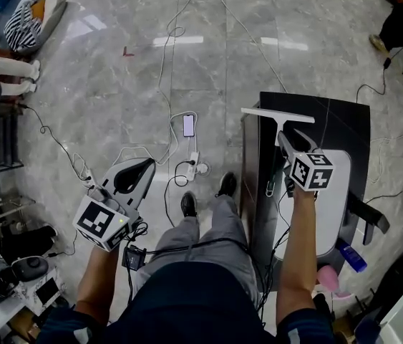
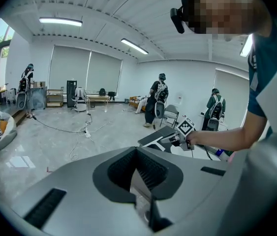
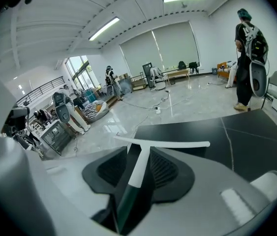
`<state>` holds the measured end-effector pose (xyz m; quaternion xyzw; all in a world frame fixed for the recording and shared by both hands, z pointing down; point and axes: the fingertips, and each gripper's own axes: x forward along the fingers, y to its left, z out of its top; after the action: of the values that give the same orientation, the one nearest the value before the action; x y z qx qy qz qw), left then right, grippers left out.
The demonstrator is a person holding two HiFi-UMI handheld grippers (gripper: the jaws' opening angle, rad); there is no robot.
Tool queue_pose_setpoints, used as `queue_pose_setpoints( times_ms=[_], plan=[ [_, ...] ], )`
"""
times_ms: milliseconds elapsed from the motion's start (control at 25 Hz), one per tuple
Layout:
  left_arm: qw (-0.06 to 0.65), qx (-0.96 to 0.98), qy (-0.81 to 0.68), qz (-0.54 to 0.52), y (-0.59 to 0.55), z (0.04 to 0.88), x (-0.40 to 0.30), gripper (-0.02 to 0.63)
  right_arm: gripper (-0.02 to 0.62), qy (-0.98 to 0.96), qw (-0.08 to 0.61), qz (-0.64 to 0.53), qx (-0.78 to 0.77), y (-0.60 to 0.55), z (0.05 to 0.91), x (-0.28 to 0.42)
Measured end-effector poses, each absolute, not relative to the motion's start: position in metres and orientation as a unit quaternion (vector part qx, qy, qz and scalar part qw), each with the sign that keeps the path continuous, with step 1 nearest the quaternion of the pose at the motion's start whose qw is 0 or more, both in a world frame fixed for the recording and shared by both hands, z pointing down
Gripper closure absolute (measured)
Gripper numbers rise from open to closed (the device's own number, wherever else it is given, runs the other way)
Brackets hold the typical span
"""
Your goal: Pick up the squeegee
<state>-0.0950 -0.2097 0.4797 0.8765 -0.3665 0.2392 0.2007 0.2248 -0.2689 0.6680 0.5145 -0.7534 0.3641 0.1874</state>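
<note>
Pointing its white blade away from me, the squeegee [image 3: 139, 166] lies on the black table [image 1: 344, 124] near its left edge. Its handle sits between the spread jaws of my right tongs [image 1: 285, 140], the pads not pinching it. My left tongs [image 1: 131, 175] hang spread and empty over the grey floor [image 1: 108, 99].

The black table [image 1: 344, 124] has a white squeegee [image 1: 278, 115] up at its far left corner, blade poking out past the edge, though I honestly can't tell if it's fully resting on the top. The shiny grey stone floor [image 1: 115, 84] around it is strewn with cables [image 1: 160, 84]. A phone [image 1: 188, 125] lies flat near a power strip [image 1: 194, 165], and there's a striped beanbag [image 1: 26, 27] way off in the corner.
</note>
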Motion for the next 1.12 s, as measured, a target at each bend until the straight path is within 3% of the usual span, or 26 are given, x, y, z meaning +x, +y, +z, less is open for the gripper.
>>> queue_pose_setpoints(
  times_ms=[1120],
  plan=[
    [0.222, 0.868, -0.362, 0.258, -0.214, 0.516, -0.094, 0.6, 0.445, -0.743, 0.169, 0.398, 0.51, -0.279, 0.716, 0.216]
  ],
)
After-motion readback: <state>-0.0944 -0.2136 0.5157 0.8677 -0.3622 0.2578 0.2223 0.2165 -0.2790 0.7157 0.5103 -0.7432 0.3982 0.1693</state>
